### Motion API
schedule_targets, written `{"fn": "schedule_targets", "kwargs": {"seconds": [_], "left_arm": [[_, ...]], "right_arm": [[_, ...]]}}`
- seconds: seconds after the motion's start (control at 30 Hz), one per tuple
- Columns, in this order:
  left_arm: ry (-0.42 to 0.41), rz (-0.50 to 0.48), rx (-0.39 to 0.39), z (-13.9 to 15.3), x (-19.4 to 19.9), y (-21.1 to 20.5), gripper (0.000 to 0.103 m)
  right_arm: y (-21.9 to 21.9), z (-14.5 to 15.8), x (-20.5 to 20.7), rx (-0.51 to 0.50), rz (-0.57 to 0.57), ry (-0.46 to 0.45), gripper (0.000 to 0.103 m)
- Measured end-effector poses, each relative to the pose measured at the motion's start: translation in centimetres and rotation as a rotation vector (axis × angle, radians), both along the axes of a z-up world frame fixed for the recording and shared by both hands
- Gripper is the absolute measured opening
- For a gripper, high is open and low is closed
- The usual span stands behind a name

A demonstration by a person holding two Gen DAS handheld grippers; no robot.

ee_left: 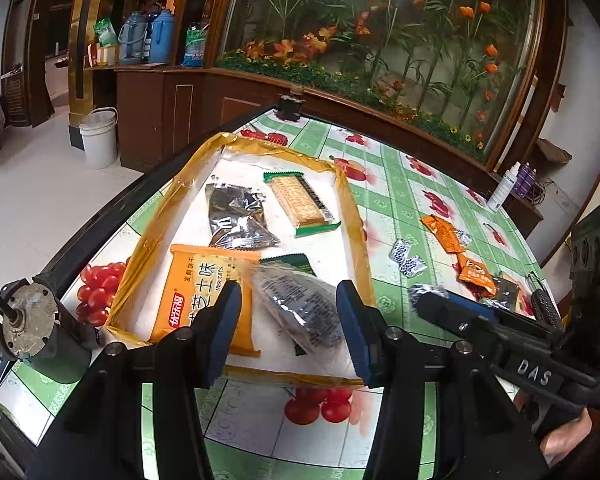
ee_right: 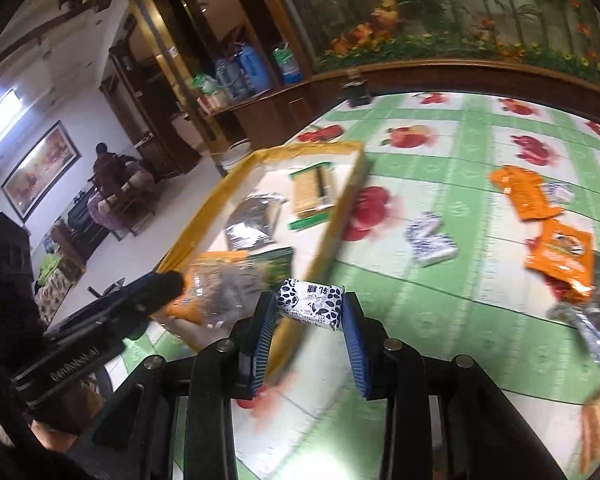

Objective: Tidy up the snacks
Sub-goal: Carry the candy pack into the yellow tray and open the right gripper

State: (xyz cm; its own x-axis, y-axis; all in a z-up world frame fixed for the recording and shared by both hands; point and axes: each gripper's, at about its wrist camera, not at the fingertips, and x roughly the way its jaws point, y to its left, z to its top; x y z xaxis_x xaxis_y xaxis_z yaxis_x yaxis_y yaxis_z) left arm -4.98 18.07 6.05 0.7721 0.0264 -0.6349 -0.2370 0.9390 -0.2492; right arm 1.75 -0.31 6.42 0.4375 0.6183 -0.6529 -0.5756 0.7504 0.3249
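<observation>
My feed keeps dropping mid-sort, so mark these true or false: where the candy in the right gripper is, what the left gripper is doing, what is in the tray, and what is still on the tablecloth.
1. The right gripper is clamped on a small blue-and-white wrapped candy. True.
2. The left gripper grips the big orange biscuit packet. False: its jaws stand apart above a clear bag of dark snacks, pressing nothing.
3. The yellow-rimmed white tray is empty. False: several packets lie in it, including a green-edged cracker pack.
4. Orange sachets remain on the fruit-print tablecloth. True.
</observation>
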Motion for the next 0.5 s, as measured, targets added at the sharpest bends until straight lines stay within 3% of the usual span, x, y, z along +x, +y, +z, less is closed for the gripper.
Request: {"fn": "schedule_targets", "kwargs": {"seconds": [0.27, 0.5], "left_arm": [[0.004, 0.039, -0.011, -0.6, -0.5, 1.7, 0.048], [-0.008, 0.070, -0.017, -0.6, -1.2, 3.0, 0.048]], "right_arm": [[4.7, -1.2, -1.8, -0.067, 0.109, -0.021, 0.034], [7.2, -2.3, -1.0, -0.107, 0.111, -0.014, 0.032]]}}
